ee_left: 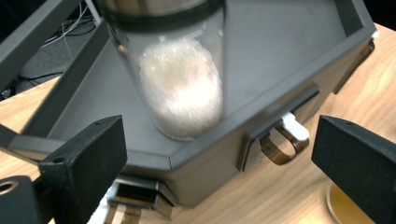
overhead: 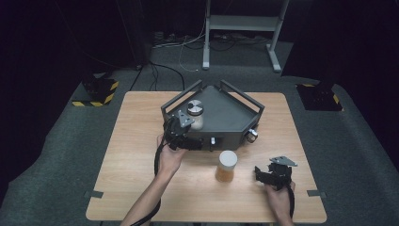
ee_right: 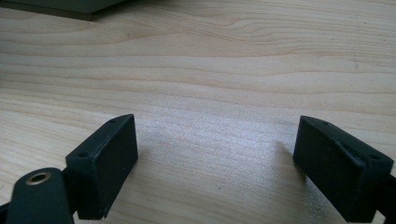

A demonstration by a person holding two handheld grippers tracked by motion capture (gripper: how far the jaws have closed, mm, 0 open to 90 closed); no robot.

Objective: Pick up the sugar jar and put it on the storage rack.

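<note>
With your left gripper (overhead: 181, 129) spread wide and empty just in front of the white jar (overhead: 195, 114) standing inside the grey tray (overhead: 235, 117), draw back level, clear of the tray's front wall, avoiding a nudge.

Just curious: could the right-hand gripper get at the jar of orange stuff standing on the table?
Probably yes. The right gripper rests open beside the orange-filled jar, with bare table between them and nothing in the way.
</note>
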